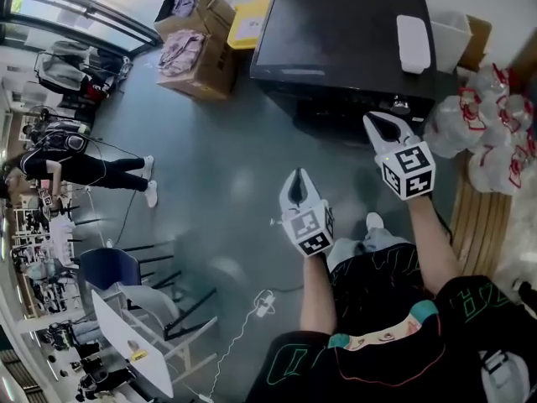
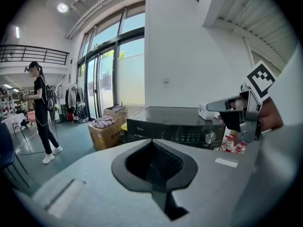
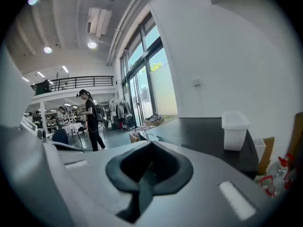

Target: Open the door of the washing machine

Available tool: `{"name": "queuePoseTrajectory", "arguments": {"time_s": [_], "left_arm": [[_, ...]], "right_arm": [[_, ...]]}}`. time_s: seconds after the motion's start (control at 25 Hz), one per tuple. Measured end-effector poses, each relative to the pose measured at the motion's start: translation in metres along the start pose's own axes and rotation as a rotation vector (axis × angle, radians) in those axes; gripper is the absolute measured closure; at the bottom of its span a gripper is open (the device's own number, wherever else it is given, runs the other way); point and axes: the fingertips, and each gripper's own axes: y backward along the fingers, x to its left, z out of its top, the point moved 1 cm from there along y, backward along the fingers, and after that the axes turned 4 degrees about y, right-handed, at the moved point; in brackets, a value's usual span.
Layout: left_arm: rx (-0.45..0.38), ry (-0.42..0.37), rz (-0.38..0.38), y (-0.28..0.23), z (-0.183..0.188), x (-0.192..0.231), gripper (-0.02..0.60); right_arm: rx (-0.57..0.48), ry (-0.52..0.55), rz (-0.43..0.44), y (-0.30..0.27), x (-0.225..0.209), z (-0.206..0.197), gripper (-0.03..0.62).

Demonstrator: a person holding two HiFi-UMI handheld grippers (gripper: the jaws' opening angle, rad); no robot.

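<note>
Far across the grey floor (image 1: 218, 175), against the white wall, stands the black washing machine (image 1: 344, 40), seen from above in the head view with a white container (image 1: 414, 43) resting on the right part of its lid. Its dark control strip with a round knob (image 2: 210, 137) shows in the left gripper view, but the door below is hidden behind the gripper's own body, so I cannot tell how it stands. The left gripper (image 1: 298, 175) is held over the floor, near the machine's front but apart from it, its jaws pressed together with nothing between them. The right gripper (image 1: 376, 119) is further forward and to the right, just before the machine's front edge, its jaws likewise closed and empty. To the left of the machine sit cardboard boxes (image 1: 201, 61) with clothes heaped in them and a yellow bin (image 1: 248, 19) behind. To its right lies a pile of clear bags (image 1: 482, 133) with red spray heads. At the far left a person (image 1: 80, 168) in dark clothes stands on the floor, and nearer at the left are a blue chair (image 1: 109, 267) and a white desk (image 1: 134, 342).
</note>
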Motion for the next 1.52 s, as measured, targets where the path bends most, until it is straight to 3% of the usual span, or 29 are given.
{"name": "queuePoseTrajectory", "arguments": {"time_s": [0.32,0.68,1.08,1.16,1.2,1.36,1.52], "left_arm": [[0.038,-0.012,-0.018,-0.048,0.004,0.021,0.571],[0.191,-0.002,-0.157,-0.153,-0.038,0.047,0.569],[0.347,-0.217,-0.396,-0.261,-0.099,0.075,0.563],[0.369,-0.261,-0.44,-0.281,-0.108,0.076,0.512],[0.383,-0.287,-0.466,-0.29,-0.114,0.076,0.495],[0.451,-0.425,-0.571,-0.311,-0.145,0.072,0.426],[0.465,-0.557,-0.633,-0.334,-0.165,0.07,0.414]], "right_arm": [[0.049,0.075,0.049,-0.044,0.009,0.0,0.591],[0.266,0.18,0.049,-0.112,0.016,-0.054,0.591],[0.516,0.273,-0.009,-0.176,0.032,-0.132,0.584],[0.556,0.296,-0.011,-0.189,0.033,-0.144,0.497],[0.58,0.318,-0.012,-0.193,0.033,-0.15,0.494],[0.699,0.491,-0.027,-0.199,0.029,-0.17,0.475],[0.808,0.717,-0.005,-0.206,0.03,-0.191,0.443]]}}
